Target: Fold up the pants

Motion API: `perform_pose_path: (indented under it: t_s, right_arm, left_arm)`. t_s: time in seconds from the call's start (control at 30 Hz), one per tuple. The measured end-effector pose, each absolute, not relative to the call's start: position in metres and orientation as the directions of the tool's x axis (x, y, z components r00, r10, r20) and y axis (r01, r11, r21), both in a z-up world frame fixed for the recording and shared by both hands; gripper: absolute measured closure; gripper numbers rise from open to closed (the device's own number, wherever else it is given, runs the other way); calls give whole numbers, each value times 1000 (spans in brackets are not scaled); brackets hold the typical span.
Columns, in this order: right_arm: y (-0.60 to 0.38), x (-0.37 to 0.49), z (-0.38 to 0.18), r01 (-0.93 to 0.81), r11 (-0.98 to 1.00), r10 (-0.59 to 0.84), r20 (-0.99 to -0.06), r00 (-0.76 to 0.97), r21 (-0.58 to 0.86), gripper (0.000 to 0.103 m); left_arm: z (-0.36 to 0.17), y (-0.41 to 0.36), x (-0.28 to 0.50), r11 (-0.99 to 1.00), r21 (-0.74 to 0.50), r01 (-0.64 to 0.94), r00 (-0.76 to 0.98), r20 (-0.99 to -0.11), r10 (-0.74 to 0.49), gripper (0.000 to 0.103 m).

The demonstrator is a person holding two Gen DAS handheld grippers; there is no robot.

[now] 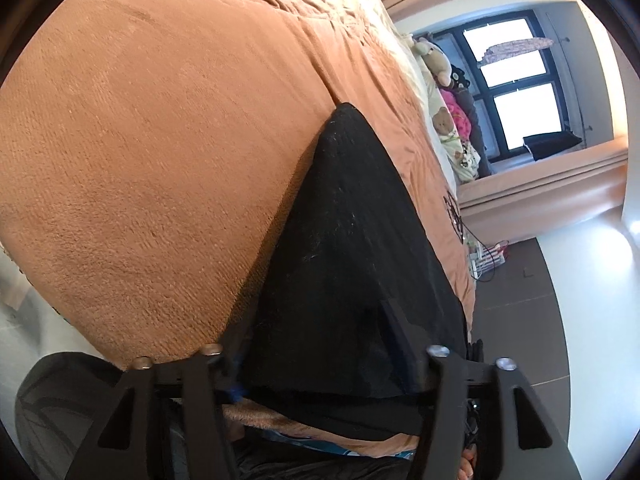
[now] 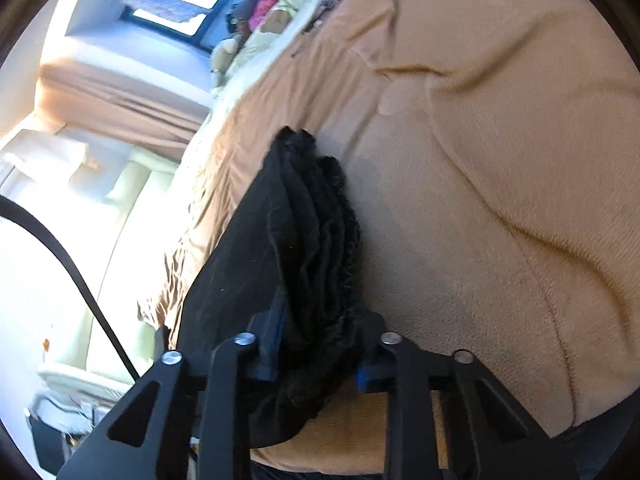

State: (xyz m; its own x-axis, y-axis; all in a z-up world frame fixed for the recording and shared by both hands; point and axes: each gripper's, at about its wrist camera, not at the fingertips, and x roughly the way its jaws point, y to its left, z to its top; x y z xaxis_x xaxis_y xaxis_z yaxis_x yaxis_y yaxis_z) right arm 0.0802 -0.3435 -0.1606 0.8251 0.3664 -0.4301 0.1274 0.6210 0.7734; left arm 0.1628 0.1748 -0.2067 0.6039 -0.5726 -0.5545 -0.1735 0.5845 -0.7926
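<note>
Black pants (image 2: 304,240) lay folded near the blanket's (image 1: 140,140) front edge. Your right gripper (image 2: 320,344) clenched the bunched layers; whether the left gripper (image 1: 320,360) grasped fabric was unclear. You needed edges aligned.

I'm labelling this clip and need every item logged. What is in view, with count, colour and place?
pants: one, black, on the blanket, layered and bunched at the right gripper's end
blanket: one, orange-brown, covering the bed
stuffed toys: several, mixed colours, far end of the bed by the window
window: one, dark frame, far wall
curtain: pinkish-beige, beside the window
left gripper: black, pants fabric between its fingers
right gripper: black, closed on the bunched pants
</note>
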Motion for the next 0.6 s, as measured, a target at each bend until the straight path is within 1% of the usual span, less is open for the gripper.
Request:
perform_pose_path:
  t_s: [0.03, 0.07, 0.13, 0.17, 0.27, 0.4, 0.47, 0.5, 0.57, 0.6]
  right_arm:
    - [-344, 77, -158, 121, 624, 369, -427, 826, 772, 85]
    - [-342, 75, -157, 120, 622, 370, -426, 826, 774, 85]
    - [-340, 69, -157, 124, 622, 368, -428, 826, 773, 86]
    - [-338, 66, -156, 126, 624, 365, -429, 826, 771, 86]
    - [-332, 61, -158, 136, 644, 344, -443, 828, 753, 86]
    - [-328, 61, -161, 155, 677, 331, -485, 810, 720, 84]
    - [-327, 54, -146, 155, 712, 301, -498, 813, 684, 81]
    - [-326, 52, -141, 158, 729, 286, -506, 814, 666, 81]
    - [-321, 44, -126, 159, 767, 253, -521, 815, 622, 80]
    - [-317, 40, -119, 163, 785, 232, -527, 817, 598, 80]
  left_arm:
    - [-207, 177, 160, 591, -787, -179, 603, -562, -566, 71]
    - [-208, 180, 159, 583, -793, -176, 603, -555, -573, 81]
    - [-207, 185, 156, 557, -814, -163, 610, -527, -592, 86]
    - [-204, 186, 154, 561, -813, -157, 612, -526, -590, 88]
    - [-197, 190, 151, 566, -811, -145, 622, -520, -586, 88]
    - [-201, 189, 150, 591, -795, -141, 602, -543, -586, 88]
    - [-202, 189, 149, 589, -795, -143, 603, -542, -585, 85]
    - [-203, 189, 149, 582, -801, -141, 606, -535, -589, 83]
    - [-207, 190, 147, 556, -819, -140, 609, -514, -604, 76]
    - [-209, 190, 146, 537, -831, -144, 612, -501, -612, 75]
